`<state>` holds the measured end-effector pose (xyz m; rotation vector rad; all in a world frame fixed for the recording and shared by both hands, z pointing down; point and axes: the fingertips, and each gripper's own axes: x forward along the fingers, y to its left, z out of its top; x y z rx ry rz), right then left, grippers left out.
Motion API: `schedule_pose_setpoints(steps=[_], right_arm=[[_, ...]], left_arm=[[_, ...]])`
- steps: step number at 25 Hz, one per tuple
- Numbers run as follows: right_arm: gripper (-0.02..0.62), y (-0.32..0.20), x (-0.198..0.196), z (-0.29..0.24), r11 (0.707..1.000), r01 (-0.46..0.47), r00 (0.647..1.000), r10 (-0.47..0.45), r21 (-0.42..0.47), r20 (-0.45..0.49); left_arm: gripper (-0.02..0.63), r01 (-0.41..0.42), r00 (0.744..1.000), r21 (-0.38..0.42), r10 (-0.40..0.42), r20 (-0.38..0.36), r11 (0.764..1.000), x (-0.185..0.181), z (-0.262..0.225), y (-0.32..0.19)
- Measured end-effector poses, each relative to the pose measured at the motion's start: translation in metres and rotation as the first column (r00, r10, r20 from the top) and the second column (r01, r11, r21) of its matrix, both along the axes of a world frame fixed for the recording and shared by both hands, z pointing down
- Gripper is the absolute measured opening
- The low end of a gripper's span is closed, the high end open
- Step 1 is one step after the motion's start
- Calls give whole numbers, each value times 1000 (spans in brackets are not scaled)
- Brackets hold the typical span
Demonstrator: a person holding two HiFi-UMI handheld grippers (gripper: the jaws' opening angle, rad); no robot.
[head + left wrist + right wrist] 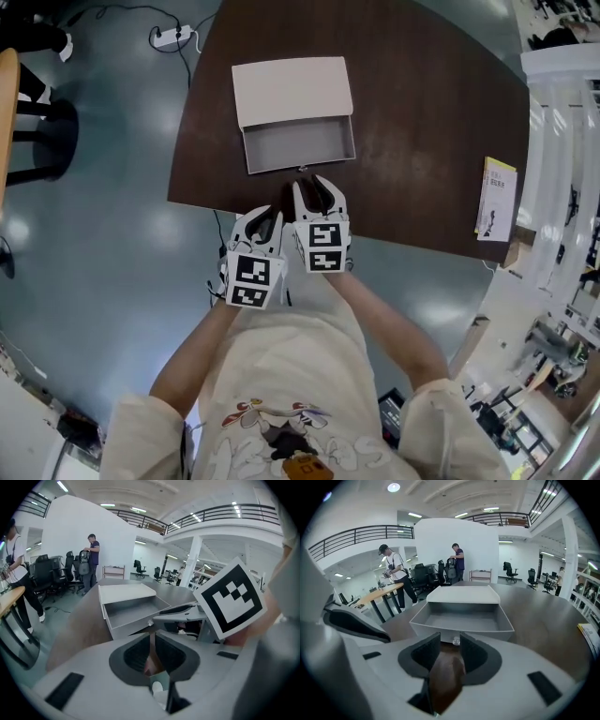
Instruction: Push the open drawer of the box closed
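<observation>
Grey floor (94,234) spreads left of the box (292,89), which sits on the dark tabletop (422,141) with its drawer (298,145) pulled out. Just before the box, the left gripper (265,217) has its jaws a slit apart and empty. The right gripper (314,187) has wider jaws, also empty, facing the drawer front. A yellow booklet (497,199) lies well right of the box. Only the gripper views show people (457,562) beyond it.

From the left claw (152,641), the marker cube (230,603) of the right claw (450,651) blocks the table (75,630) beyond it. That claw's jaw covers the near right corner of the drawer (133,613). Just ahead of the right claw, the drawer's knob (456,641) is too small to make out. Far to its right, the booklet (497,199) bears print too small to read. Beyond both claws, the picture's top edge cuts off the table.
</observation>
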<state>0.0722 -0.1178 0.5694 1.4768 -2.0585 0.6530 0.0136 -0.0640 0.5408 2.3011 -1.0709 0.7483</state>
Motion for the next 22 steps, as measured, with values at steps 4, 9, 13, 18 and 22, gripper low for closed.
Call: schedule_pose_setpoints(steps=[4,9,13,18,22], right_arm=[[135,-6,2,14,1000,-12,1000,12,-24,-7],[137,-7,4,35,998,-16,1000,15,-58,-19],[138,-12,3,45,998,-24,1000,24,-64,-12],[134,-17,4,52,996,-42,999,41,-72,-14],[72,-19,5,51,996,-53,998,51,-66,-32]], left_arm=[[40,38,999,-35,-38,-2,999,0,14,-10],[40,44,999,-53,-45,-12,998,5,30,-21],[51,27,999,-71,-28,-18,997,10,38,-24],[55,21,1000,-84,-22,-18,996,11,42,-24],[55,17,1000,-88,-19,-21,996,13,42,-25]])
